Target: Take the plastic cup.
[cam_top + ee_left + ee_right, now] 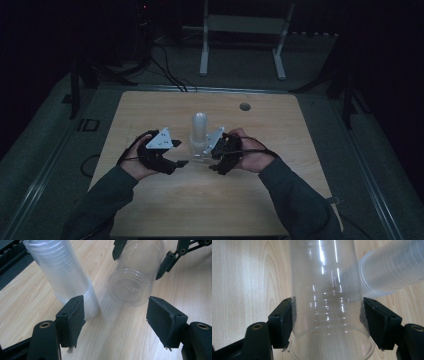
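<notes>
A tall stack of clear plastic cups [200, 127] stands upside down at the middle of the wooden table [150, 110]. In the right gripper view, my right gripper [328, 320] is shut on a single clear cup [327, 290], with a pad pressed against each side of its wall near the rim. In the left gripper view, that cup [132, 277] hangs tilted just over the table with its base towards me, next to the stack [67, 277]. My left gripper [115, 312] stands open just short of the cup's base, with nothing between its pads. In the high view both grippers flank the stack's front, left gripper [180, 153] and right gripper [210, 159].
A round cable hole [244, 106] sits in the table's far right part. A white metal frame [245, 30] and cables [167, 70] lie on the floor beyond the far edge. Dark stands rise at both sides of the table.
</notes>
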`<move>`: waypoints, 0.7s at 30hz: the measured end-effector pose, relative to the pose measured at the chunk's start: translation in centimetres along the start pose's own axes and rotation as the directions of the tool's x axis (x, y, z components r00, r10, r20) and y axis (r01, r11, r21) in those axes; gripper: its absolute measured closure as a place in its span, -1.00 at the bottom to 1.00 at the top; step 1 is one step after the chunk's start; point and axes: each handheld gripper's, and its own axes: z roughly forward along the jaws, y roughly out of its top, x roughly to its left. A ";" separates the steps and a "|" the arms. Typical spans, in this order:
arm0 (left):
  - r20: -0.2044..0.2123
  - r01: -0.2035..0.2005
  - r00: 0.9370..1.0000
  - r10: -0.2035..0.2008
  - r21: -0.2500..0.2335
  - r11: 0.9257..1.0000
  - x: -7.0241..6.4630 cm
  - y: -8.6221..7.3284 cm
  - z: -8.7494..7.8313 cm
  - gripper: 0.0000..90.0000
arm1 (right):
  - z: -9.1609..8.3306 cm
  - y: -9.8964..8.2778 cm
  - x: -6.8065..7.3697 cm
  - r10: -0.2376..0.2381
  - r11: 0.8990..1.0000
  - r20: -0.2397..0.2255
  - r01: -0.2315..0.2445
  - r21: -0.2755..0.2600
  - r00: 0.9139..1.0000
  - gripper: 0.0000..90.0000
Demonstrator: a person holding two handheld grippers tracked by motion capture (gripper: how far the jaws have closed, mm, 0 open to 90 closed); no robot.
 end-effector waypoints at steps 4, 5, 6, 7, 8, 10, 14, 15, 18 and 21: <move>-0.009 -0.015 1.000 0.015 0.017 1.000 -0.2 0.2 0.2 -0.32 | 0.2 0.2 0.3 -0.017 1.000 -0.002 0.017 0.012 1.000 -0.35; -0.009 -0.017 1.000 0.017 0.019 1.000 -0.3 0.2 0.3 -0.32 | 0.3 0.2 0.3 -0.021 1.000 -0.002 0.021 0.015 1.000 -0.35; -0.011 -0.023 1.000 0.023 0.025 0.999 -0.3 0.2 0.3 -0.32 | 0.3 0.3 0.3 -0.023 1.000 -0.002 0.023 0.019 1.000 -0.35; -0.015 -0.026 1.000 0.026 0.030 0.999 -0.4 0.2 0.3 -0.32 | 0.3 0.3 0.3 -0.027 0.999 -0.001 0.027 0.023 1.000 -0.35; -0.016 -0.028 0.999 0.028 0.034 0.999 -0.4 0.2 0.4 -0.32 | 0.4 0.4 0.3 -0.026 0.999 0.000 0.026 0.024 1.000 -0.35; -0.026 -0.035 0.999 0.036 0.042 0.999 -0.5 0.2 0.4 -0.32 | 0.4 0.5 0.4 -0.028 0.999 0.002 0.028 0.032 1.000 -0.35; -0.043 -0.041 0.998 0.043 0.054 0.998 -0.7 0.1 0.5 -0.32 | 0.6 0.6 0.5 -0.040 0.998 0.003 0.040 0.042 0.999 -0.35; -0.045 -0.042 0.998 0.045 0.057 0.997 -0.7 0.1 0.5 -0.32 | 0.7 0.6 0.6 -0.042 0.998 0.003 0.042 0.045 0.999 -0.35; -0.060 -0.060 0.996 0.065 0.076 0.995 -1.0 0.2 0.7 -0.32 | 0.9 0.7 0.6 -0.054 0.997 0.009 0.053 0.060 0.998 -0.35; -0.074 -0.080 0.993 0.087 0.083 0.993 -1.2 0.3 0.8 -0.29 | 1.1 0.8 0.7 -0.060 0.995 0.015 0.059 0.075 0.998 -0.35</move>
